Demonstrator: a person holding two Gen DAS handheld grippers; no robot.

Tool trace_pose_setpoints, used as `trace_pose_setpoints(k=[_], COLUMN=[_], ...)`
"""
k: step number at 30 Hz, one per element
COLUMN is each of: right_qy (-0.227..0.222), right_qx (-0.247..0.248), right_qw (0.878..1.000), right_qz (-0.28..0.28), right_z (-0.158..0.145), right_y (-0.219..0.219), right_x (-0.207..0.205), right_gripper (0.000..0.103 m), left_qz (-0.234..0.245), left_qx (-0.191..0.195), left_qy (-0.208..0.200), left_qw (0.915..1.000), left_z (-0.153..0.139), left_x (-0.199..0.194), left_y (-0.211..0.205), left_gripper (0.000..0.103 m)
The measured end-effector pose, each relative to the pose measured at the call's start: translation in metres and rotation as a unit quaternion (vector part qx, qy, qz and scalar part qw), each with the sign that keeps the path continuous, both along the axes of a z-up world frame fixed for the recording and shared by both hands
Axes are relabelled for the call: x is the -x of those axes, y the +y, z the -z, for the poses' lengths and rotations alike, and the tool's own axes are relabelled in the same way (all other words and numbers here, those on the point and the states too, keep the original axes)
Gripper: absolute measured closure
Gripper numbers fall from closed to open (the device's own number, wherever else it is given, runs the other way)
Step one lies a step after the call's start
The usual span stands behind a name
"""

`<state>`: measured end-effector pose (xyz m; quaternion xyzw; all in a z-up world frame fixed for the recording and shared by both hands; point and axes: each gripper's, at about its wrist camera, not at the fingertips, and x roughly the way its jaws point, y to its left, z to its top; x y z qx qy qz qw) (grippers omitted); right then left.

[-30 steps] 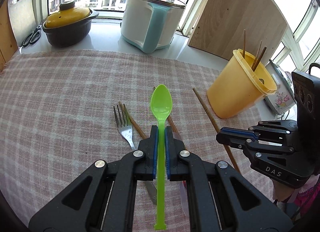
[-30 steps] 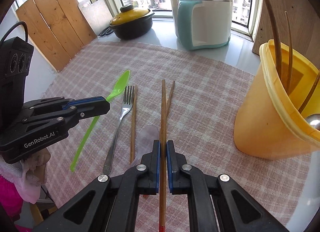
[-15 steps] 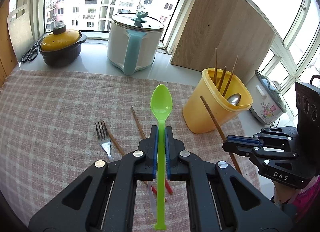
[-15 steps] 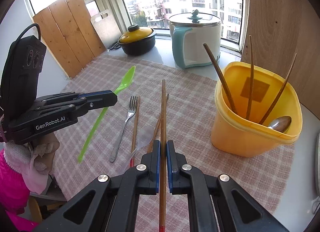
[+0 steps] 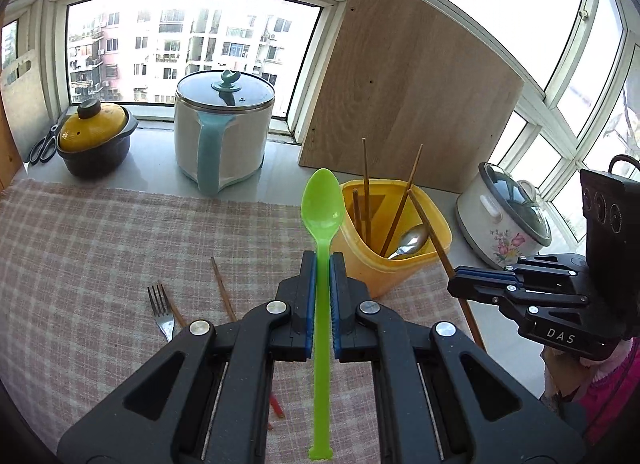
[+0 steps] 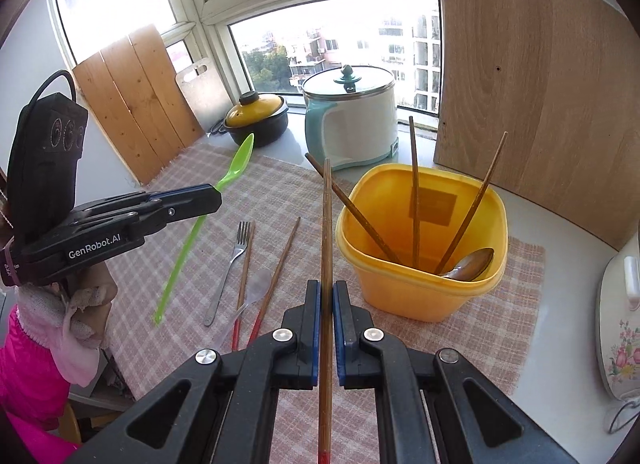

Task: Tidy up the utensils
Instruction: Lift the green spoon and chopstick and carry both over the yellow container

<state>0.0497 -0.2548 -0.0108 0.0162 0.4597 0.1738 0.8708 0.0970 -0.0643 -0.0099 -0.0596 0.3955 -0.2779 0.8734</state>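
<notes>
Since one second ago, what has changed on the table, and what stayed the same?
Both grippers rose from the checked cloth toward the yellow container. The left gripper carried the green spoon up; the right gripper carried one chopstick up. Nothing was released or newly grasped. The fork, the clear spoon and two chopsticks stayed lying on the cloth.

Bright daylight's pouring through the big corner windows (image 5: 192, 48), apartment blocks (image 6: 320, 52) showing outside, wooden boards (image 6: 532, 76) leaning against the frames.
</notes>
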Motion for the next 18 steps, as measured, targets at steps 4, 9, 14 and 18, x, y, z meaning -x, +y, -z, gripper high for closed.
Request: trace_pose_setpoints(k=[4,9,14,18], right_qy=[-0.012,-0.026,-0.036,-0.037], right_qx=[0.001,0.003,0.0,-0.002], right_qw=[1.0,1.0,0.999,0.999], right_qz=[0.003,0.006,0.01,0.015], right_z=[-0.011,-0.024,-0.03,-0.03], right_y=[-0.015,-0.032,-0.047,-0.056], right_x=[-0.006,-0.019,-0.033,-0.048], right_gripper=[0.1,0.1,0.1,0.1], left_qz=[0.007,0.009,0.004,-0.004], left_qx=[0.005,0.013,0.022,0.023], left_qy=[-0.008,-0.014,-0.012,-0.013], left_qw=[0.9999,0.9998,0.9997,0.9996], left_z=[-0.009,-0.016,-0.017,-0.017], left_x=[0.0,-0.006,-0.018,-0.032], left_y=[-0.021,-0.047,-0.072,-0.09], left_gripper=[0.099,0.099,0.099,0.099])
